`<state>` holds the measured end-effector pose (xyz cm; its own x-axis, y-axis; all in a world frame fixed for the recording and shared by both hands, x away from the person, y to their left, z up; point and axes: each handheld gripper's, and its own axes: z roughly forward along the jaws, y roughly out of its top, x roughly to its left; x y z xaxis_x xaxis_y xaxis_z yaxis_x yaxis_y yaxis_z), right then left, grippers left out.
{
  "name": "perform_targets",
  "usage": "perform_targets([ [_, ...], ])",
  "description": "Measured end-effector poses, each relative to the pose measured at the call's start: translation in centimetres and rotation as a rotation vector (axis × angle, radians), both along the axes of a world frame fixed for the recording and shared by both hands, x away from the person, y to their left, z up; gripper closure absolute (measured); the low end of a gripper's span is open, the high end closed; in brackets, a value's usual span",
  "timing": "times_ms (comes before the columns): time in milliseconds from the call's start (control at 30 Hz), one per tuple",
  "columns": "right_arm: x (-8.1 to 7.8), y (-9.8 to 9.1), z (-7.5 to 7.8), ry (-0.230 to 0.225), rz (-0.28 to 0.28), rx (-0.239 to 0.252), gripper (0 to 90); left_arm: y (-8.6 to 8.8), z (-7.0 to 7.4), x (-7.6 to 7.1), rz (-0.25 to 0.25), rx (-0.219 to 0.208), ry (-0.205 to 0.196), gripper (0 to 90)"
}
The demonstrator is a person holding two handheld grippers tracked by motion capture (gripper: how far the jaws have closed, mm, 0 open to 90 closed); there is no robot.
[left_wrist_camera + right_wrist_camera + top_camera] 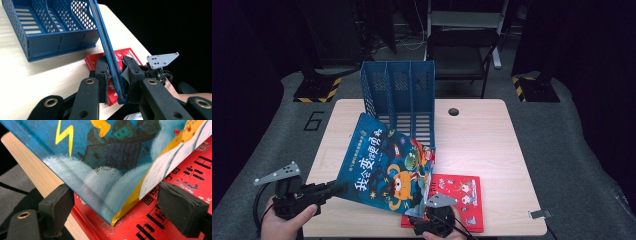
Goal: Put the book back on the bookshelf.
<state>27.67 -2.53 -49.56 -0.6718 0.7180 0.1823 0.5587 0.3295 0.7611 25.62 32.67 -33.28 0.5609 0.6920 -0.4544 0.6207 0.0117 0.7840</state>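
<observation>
I have the left gripper [343,189] clamped on the blue picture book [387,167], its fingers [103,75] pressing either side of the book's edge near one corner, as the left gripper view shows with the cover running edge-on between the black pads. In the high view the book stands tilted above the wooden table [482,135], its illustrated cover facing up toward the camera, its upper corner leaning close to the front of the blue file rack [399,95], which stands at the far side of the table with three open compartments. My left hand [282,222] grips the tool at the table's near left corner.

My right gripper [432,225] sits at the near edge, just below the book's lower right corner. In the right gripper view its fingers [56,206] stand spread wide, released, with that corner of the book hanging between them and touching neither pad. Directly beneath lies the red book [464,197], flat on the table near the front edge, its cover printed with black characters; the blue book overlaps its left part.

A small round hole [454,111] marks the tabletop to the right of the rack, and a folding chair [462,47] stands on the floor beyond the table.
</observation>
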Motion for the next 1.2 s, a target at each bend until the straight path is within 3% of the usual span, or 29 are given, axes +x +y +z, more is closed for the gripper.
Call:
perform_targets([
  [200, 0.7, -0.6, 0.0, 0.034, -0.023, 0.061, 21.1, 0.1, -0.1, 0.1, -0.034, -0.023, -0.006, 79.5],
  [867, 1.1, -0.9, -0.2, 0.007, -0.039, 0.090, 21.5, -0.5, 0.6, 1.3, -0.014, 0.012, 0.009, 77.9],
  [1200, 1.2, -1.3, 0.6, -0.017, -0.052, 0.105, 21.7, -0.4, 1.2, 2.0, 0.002, 0.018, 0.008, 76.2],
])
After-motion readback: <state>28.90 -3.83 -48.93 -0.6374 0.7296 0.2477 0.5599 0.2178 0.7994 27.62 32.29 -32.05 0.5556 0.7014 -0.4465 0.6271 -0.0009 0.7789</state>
